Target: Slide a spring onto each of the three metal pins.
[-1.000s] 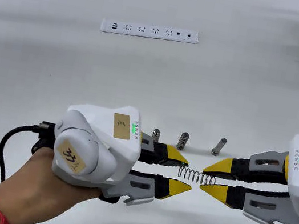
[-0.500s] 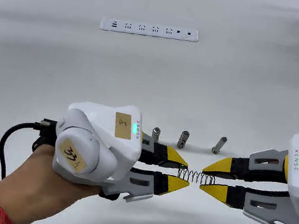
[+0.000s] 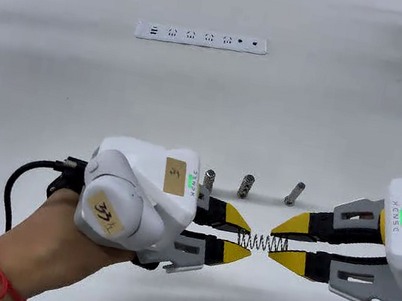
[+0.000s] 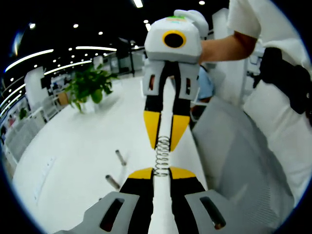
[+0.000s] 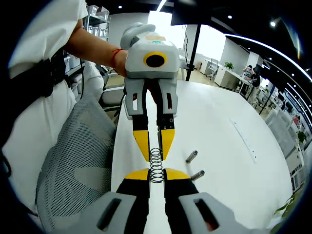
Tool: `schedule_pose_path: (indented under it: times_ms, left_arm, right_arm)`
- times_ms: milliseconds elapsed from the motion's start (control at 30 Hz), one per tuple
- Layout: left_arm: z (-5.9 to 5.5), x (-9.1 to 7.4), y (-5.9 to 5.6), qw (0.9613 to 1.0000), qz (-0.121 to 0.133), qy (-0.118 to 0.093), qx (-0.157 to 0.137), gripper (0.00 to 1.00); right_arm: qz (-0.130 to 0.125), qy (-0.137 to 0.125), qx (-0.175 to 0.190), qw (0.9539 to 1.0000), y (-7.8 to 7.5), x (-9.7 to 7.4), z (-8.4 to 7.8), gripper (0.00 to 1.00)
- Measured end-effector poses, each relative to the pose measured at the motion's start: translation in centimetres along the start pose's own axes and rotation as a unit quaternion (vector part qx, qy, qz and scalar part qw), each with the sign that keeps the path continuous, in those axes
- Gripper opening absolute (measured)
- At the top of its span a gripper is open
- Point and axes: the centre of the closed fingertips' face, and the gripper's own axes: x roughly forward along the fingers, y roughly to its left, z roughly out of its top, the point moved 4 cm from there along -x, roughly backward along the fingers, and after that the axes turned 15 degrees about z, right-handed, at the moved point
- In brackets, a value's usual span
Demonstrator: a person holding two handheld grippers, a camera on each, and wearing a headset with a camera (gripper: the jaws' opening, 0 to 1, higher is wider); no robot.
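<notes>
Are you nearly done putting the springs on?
Partly. The left pin and middle pin look ribbed, as if springs are already on; they are small, so I'm unsure. The right pin looks bare. The left claw and right claw each hold an end of one spring, probably meant for it.

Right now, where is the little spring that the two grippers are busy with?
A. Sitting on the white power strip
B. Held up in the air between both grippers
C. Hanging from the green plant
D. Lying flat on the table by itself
B: the spring stretches in the air from the left gripper to the right gripper, each pinching one end.
</notes>
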Motion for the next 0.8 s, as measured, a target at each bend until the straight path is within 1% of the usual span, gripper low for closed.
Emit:
schedule_pose_path:
  times_ms: [233,467,533,633,800]
  left_arm:
    - [-0.29,0.12,-0.37,0.9998,-0.008,0.009,0.013,0.11]
    - [-0.30,0.14,-0.47,0.9998,-0.011,0.008,0.018,0.10]
    - [-0.25,0.14,-0.47,0.9998,-0.011,0.006,0.015,0.10]
    - [-0.19,0.09,-0.37,1.0000,-0.009,-0.002,0.002,0.10]
    - [-0.15,0.02,-0.44,0.9999,-0.011,-0.007,-0.004,0.10]
  right_arm:
    - [0.008,0.004,-0.007,0.9999,0.29,0.04,0.42,0.12]
    - [0.010,0.009,-0.011,0.9998,0.45,-0.02,0.63,0.12]
    - [0.010,0.010,-0.012,0.9998,0.44,-0.06,0.63,0.12]
    - [0.009,0.010,-0.013,0.9998,0.37,-0.20,0.60,0.12]
    - [0.010,0.010,-0.010,0.9998,0.37,-0.28,0.53,0.12]
